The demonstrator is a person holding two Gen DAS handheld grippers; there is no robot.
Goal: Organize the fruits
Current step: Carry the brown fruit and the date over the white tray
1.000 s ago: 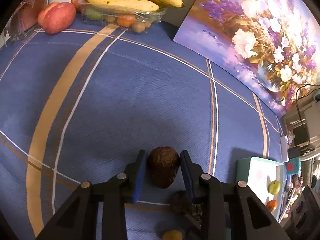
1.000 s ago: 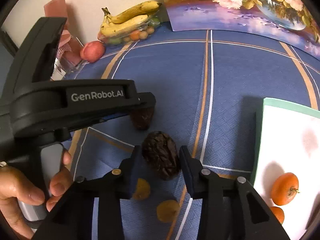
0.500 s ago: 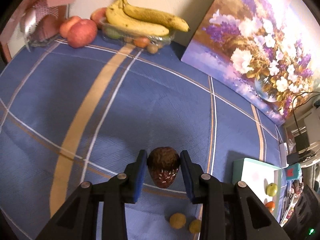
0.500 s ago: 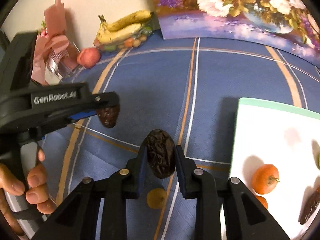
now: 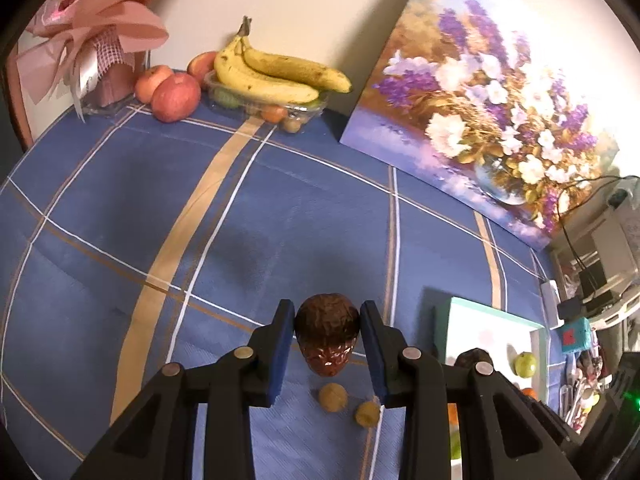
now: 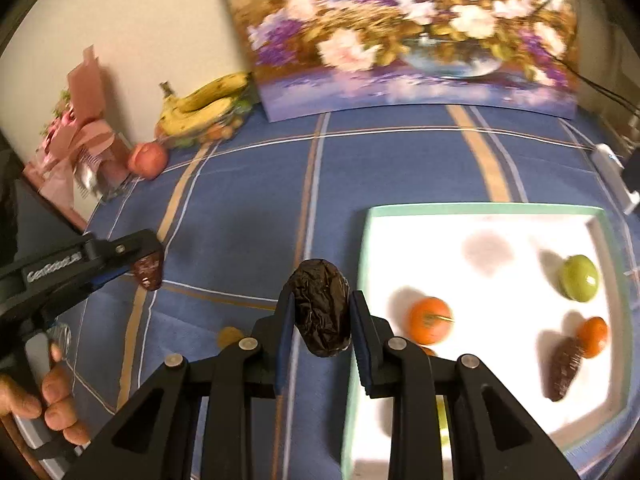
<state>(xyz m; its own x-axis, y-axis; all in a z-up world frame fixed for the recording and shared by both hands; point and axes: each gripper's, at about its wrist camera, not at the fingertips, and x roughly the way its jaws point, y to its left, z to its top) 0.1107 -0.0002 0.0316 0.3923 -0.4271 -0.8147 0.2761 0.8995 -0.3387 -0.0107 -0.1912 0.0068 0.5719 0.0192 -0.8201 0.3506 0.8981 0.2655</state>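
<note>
My left gripper [image 5: 326,330] is shut on a reddish-brown date [image 5: 327,334], held above the blue checked tablecloth [image 5: 280,208]. Seen from the right wrist, the left gripper [image 6: 150,266] carries that date [image 6: 149,269] at the left, gripped by a person's hand [image 6: 44,396]. My right gripper [image 6: 320,312] is shut on a dark wrinkled date [image 6: 320,306], just left of the white tray [image 6: 500,224]. On the tray lie two orange fruits [image 6: 430,320], a green fruit [image 6: 580,278] and another date [image 6: 564,372]. Two small yellow fruits [image 5: 333,397] sit on the cloth below the left gripper.
At the back stand bananas over a clear box of small fruits [image 5: 276,76], apples [image 5: 175,96], a pink wrapped bouquet [image 5: 96,40] and a flower painting [image 5: 492,116] leaning on the wall. Cluttered shelves and cables [image 5: 592,272] lie to the right.
Both grippers have lifted their dates off the cloth. The right gripper closed on its date and moved right toward the tray; the left rose and pulled back.
</note>
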